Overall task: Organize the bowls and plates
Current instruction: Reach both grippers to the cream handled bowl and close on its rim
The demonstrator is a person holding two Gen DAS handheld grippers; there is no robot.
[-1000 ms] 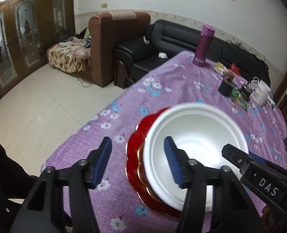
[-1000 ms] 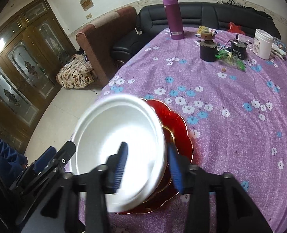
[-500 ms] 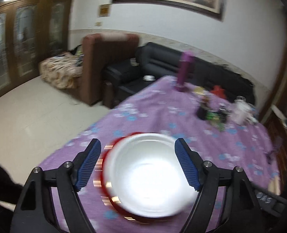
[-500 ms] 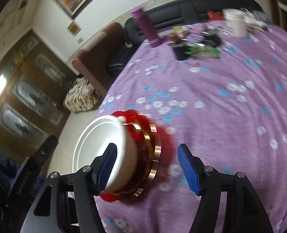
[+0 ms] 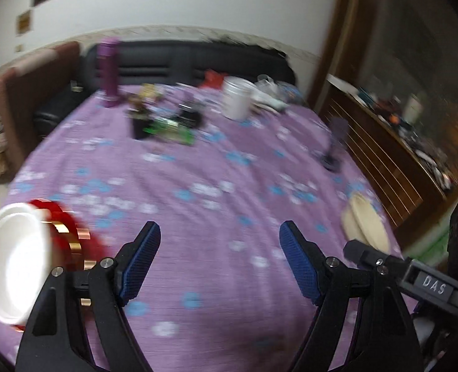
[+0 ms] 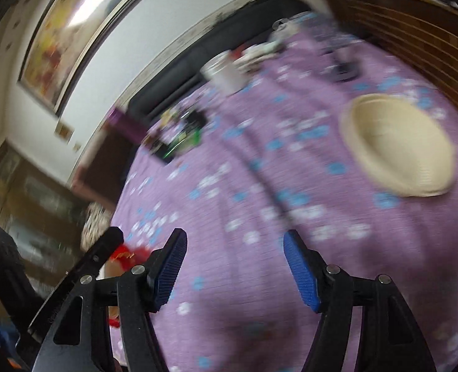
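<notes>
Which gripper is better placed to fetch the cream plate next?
Right. The round cream plate lies large and close ahead of the open right gripper; for the left gripper it sits at the far edge.

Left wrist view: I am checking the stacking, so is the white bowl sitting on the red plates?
Yes: the white bowl rests atop the red plates.

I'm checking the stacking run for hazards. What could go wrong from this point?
The cream plate lies close to the table's edge by the sideboard; a clumsy grab might push it off. The white bowl sits on red plates, also near an edge. Both claws, left and right, are open with nothing between them.
</notes>
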